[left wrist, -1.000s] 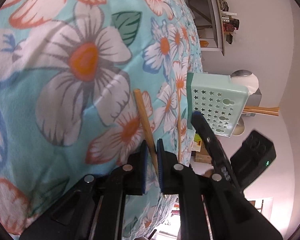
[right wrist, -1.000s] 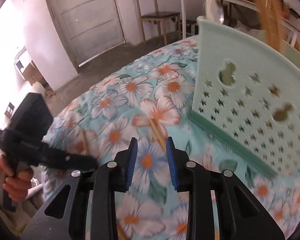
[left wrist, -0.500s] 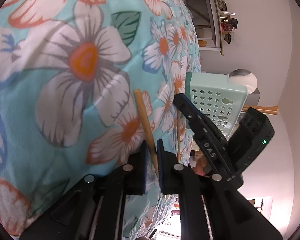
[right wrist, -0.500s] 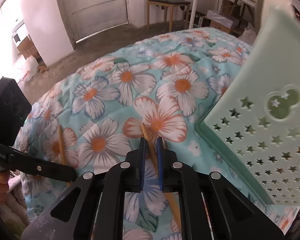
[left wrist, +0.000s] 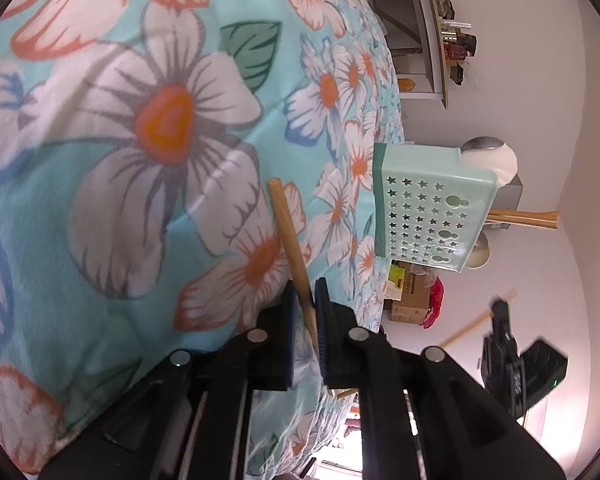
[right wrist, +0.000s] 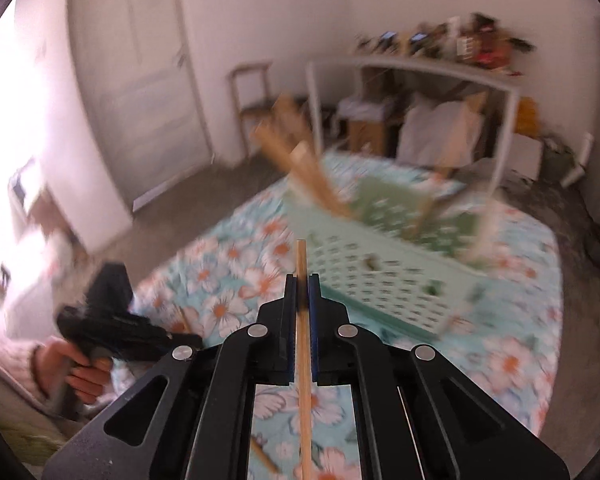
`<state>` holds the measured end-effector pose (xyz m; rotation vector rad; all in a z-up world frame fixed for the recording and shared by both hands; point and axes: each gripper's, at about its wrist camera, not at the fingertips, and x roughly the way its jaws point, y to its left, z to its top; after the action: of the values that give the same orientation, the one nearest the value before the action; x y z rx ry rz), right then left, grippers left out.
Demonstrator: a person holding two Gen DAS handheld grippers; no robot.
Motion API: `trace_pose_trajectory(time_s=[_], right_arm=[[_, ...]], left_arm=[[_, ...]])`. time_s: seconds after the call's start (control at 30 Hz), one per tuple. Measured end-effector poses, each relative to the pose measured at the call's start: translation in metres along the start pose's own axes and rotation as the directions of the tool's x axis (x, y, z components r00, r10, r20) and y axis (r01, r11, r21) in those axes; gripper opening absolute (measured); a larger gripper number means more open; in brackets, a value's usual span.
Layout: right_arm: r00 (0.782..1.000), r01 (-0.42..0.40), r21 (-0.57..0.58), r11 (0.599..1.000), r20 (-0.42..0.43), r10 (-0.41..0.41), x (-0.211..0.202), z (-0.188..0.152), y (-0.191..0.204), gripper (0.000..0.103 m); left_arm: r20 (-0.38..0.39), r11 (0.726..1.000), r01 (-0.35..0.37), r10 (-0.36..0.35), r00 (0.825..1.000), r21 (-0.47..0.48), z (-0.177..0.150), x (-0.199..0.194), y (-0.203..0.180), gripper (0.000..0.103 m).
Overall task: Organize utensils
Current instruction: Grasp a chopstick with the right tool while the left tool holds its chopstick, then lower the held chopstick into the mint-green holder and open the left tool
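My left gripper (left wrist: 303, 292) is shut on a wooden chopstick (left wrist: 287, 232) that lies on the floral cloth (left wrist: 140, 160). My right gripper (right wrist: 301, 286) is shut on another wooden chopstick (right wrist: 301, 264) and holds it in the air above the cloth; it also shows far right in the left wrist view (left wrist: 504, 312). The mint green perforated basket (left wrist: 424, 216) stands on the cloth with several wooden utensils (left wrist: 524, 218) sticking out of it. In the right wrist view the basket (right wrist: 384, 276) is ahead and blurred.
A wooden chair (right wrist: 252, 92) and a door (right wrist: 140, 64) stand at the back. A white shelf unit (right wrist: 412, 68) with clutter is behind the bed. Another stick (right wrist: 265, 456) lies on the cloth below my right gripper.
My right gripper closed on its chopstick, lifted it off the cloth and swung up and away toward the basket. My left gripper stayed shut on its chopstick.
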<state>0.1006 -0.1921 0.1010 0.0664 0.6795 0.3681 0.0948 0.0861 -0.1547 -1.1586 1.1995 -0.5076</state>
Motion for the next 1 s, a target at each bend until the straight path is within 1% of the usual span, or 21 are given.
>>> trace_pose_trajectory(time_s=[0.07,0.17,0.23,0.33,0.47,0.63,0.77,0.8,0.87,0.9,1.0], right_arm=[[0.997,0.010,0.075,0.997,0.070,-0.015,-0.031,-0.006,-0.015,0.004],[0.988,0.003,0.175,0.985,0.149,-0.030,-0.065,-0.015,-0.037,0.004],[0.981,-0.007,0.224,0.975,0.191,-0.037,-0.081,-0.021,-0.048,0.004],[0.966,-0.042,0.289,0.956,0.255,-0.035,-0.103,-0.030,-0.067,0.004],[0.945,-0.099,0.350,0.932,0.327,-0.022,-0.127,-0.034,-0.092,0.004],[0.928,-0.136,0.391,0.910,0.372,-0.022,-0.142,-0.039,-0.114,0.004],[0.925,-0.177,0.435,0.883,0.381,-0.002,-0.138,-0.040,-0.135,0.004],[0.924,-0.186,0.439,0.879,0.383,0.005,-0.137,-0.042,-0.138,0.004],[0.925,-0.185,0.449,0.874,0.379,0.001,-0.134,-0.041,-0.145,0.004],[0.927,-0.183,0.454,0.872,0.376,-0.001,-0.132,-0.040,-0.149,0.004],[0.930,-0.177,0.462,0.869,0.367,-0.006,-0.125,-0.041,-0.155,0.004]], left_arm=[[0.002,1.000,-0.003,0.003,1.000,0.002,0.000,0.000,-0.001,0.009],[-0.003,1.000,-0.008,0.008,1.000,0.002,0.000,-0.001,-0.004,0.008],[-0.007,1.000,-0.013,0.013,1.000,0.003,0.000,-0.003,-0.006,0.008],[-0.017,0.999,-0.012,0.012,1.000,0.030,0.002,-0.010,-0.011,0.008],[-0.049,0.996,0.036,-0.032,0.998,0.084,0.008,-0.019,-0.021,0.006],[-0.089,0.981,0.104,-0.090,0.992,0.162,0.016,-0.031,-0.037,0.005],[-0.108,0.970,0.205,-0.191,0.976,0.134,0.028,-0.037,-0.038,0.005],[-0.107,0.961,0.243,-0.230,0.967,0.130,0.031,-0.039,-0.039,0.005],[-0.101,0.949,0.286,-0.274,0.956,0.131,0.035,-0.041,-0.042,0.005],[-0.098,0.940,0.314,-0.303,0.948,0.132,0.037,-0.041,-0.044,0.005],[-0.108,0.926,0.349,-0.336,0.936,0.142,0.039,-0.036,-0.053,0.005]])
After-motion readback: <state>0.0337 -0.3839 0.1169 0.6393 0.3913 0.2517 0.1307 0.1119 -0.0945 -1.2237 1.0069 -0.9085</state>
